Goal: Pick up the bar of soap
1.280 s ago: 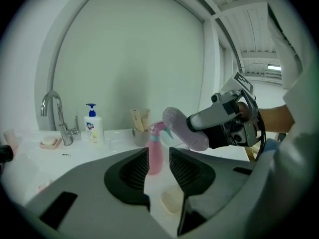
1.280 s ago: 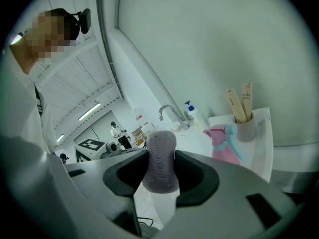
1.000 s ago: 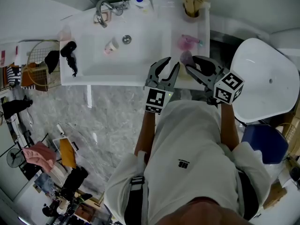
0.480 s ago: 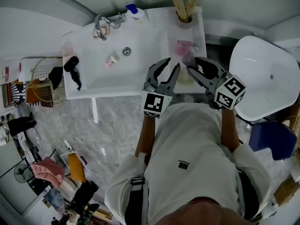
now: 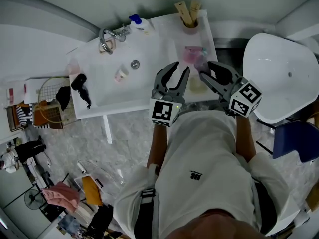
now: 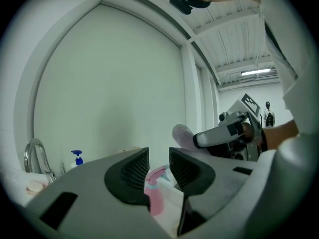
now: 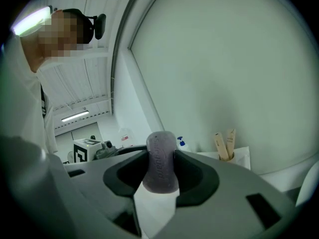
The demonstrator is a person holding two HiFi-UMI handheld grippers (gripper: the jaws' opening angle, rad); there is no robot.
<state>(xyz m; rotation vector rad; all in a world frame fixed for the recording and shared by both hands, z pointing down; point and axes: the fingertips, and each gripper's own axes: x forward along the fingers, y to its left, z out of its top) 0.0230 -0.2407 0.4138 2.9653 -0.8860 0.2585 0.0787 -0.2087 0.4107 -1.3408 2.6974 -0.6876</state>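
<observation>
Tap (image 5: 106,35) and black hair dryer (image 5: 79,83) are sitting at the left end of the white sink (image 5: 149,59), the hair dryer lying on the rim. Next, you are holding your left gripper (image 5: 179,67) over the sink's front edge. Its jaws are standing a little apart and are gripping nothing, and a pink spray bottle (image 6: 154,195) is showing far off through the gap. Right of that, your right gripper (image 5: 206,69) is squeezing the bar of soap (image 7: 160,162) tight between its jaws, standing on end, over the counter. A cup of wooden sticks (image 5: 188,16) is standing at the back corner, and a big white basin (image 5: 279,73) is sitting farthest right.
</observation>
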